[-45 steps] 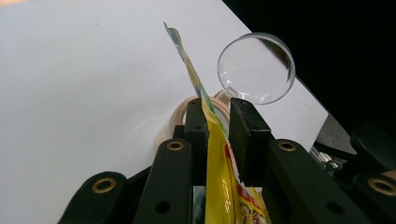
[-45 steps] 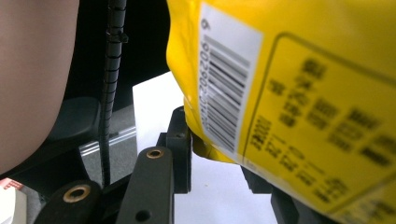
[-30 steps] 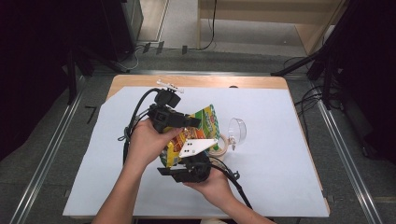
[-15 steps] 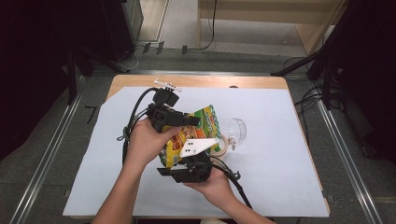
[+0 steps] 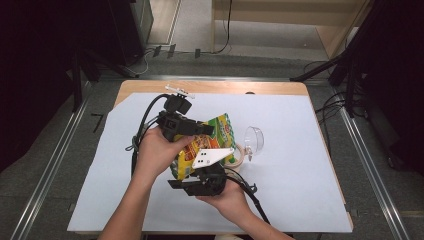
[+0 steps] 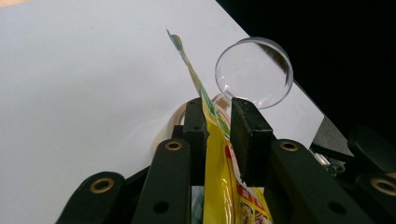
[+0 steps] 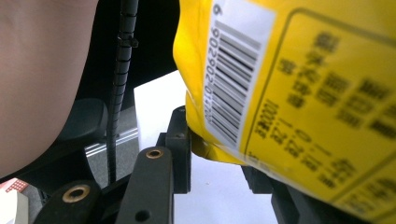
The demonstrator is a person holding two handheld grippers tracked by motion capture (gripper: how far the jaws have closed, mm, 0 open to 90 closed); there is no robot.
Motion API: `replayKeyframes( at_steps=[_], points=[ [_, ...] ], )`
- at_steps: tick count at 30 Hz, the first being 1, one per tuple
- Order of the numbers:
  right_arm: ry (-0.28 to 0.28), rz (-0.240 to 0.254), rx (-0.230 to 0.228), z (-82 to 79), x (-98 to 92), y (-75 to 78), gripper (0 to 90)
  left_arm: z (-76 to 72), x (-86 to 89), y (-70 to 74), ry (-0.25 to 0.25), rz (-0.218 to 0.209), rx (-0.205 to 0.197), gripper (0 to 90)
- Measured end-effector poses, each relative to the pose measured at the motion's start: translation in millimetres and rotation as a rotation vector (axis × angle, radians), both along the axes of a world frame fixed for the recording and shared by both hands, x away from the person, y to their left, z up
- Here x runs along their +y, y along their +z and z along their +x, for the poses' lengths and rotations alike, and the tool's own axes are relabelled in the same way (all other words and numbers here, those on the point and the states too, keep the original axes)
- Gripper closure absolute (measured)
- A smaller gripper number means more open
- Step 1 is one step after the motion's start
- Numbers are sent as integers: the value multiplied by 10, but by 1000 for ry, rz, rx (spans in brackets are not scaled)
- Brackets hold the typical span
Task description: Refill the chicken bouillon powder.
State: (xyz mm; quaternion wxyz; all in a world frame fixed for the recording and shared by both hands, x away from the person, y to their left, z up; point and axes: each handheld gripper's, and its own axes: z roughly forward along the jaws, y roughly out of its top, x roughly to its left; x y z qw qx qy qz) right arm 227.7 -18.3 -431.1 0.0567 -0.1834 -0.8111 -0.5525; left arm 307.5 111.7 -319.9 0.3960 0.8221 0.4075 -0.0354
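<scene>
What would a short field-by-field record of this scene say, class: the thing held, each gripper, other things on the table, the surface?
Held thing: yellow snack bag, lifted off the table
Left gripper: jaws closed on the bag's top edge
Right gripper: jaws on the bag's lower corner
Near the bag: clear glass on its side; tape roll
Surface: white sheet over a wooden table

Yellow bag (image 7: pixel 303 93), barcode panel facing the lens, lower corner sitting between the black tongs (image 7: pixel 219 154) and touching the left jaw. White counter (image 7: pixel 219 196) beneath. Black cable (image 7: pixel 122 70) rises at left, beside a hand (image 7: pixel 37 79).
</scene>
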Motion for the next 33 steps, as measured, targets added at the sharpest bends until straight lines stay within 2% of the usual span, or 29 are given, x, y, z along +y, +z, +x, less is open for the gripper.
replayKeyframes(
  at_steps=[17,21,27,33],
  points=[
    [-14,1,0,24,1,-39,694,-45,-59,24,-6,12,-18,768],
    [-17,6,21,34,1,-60,692,-67,-77,38,-14,16,-22,768],
    [-16,9,8,20,-2,-38,694,-52,-76,29,-10,26,-25,765],
    [-14,4,3,20,0,-16,694,-37,-59,28,-5,16,-21,766]
  ],
)
